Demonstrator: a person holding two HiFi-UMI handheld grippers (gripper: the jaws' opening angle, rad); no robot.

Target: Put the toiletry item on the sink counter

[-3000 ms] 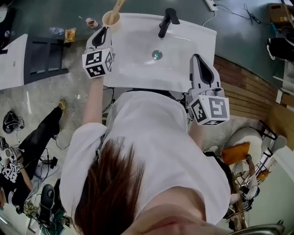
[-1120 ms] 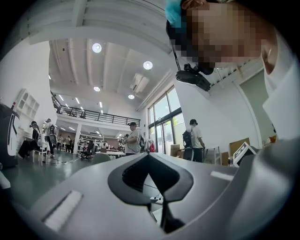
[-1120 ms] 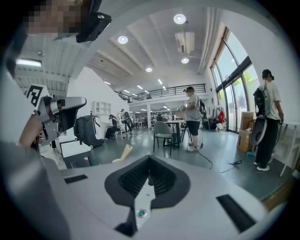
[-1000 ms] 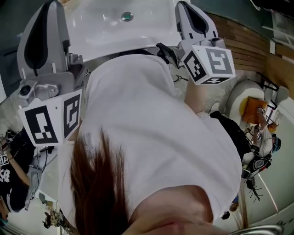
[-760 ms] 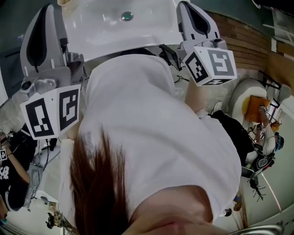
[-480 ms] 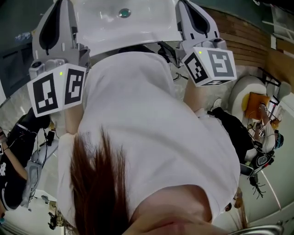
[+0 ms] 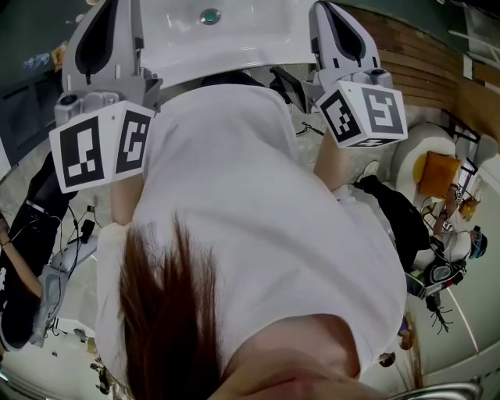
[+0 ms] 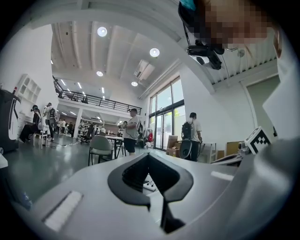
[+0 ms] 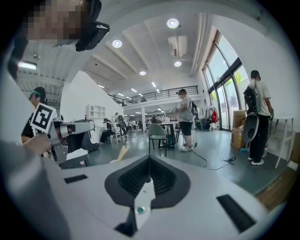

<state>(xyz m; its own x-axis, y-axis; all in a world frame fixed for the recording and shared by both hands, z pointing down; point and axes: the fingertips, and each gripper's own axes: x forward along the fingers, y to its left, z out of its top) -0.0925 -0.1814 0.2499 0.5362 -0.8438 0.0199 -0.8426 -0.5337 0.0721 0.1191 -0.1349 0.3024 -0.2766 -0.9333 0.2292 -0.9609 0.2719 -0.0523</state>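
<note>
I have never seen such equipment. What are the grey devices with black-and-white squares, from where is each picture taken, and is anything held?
A person holds a two-jaw gripper in each hand; the marker cubes are parts of them. The head view comes from a camera on the person's head, looking down at a white sink and its drain. The other two views come from cameras riding on the left gripper and the right gripper. Both have closed jaws with nothing between them.
</note>
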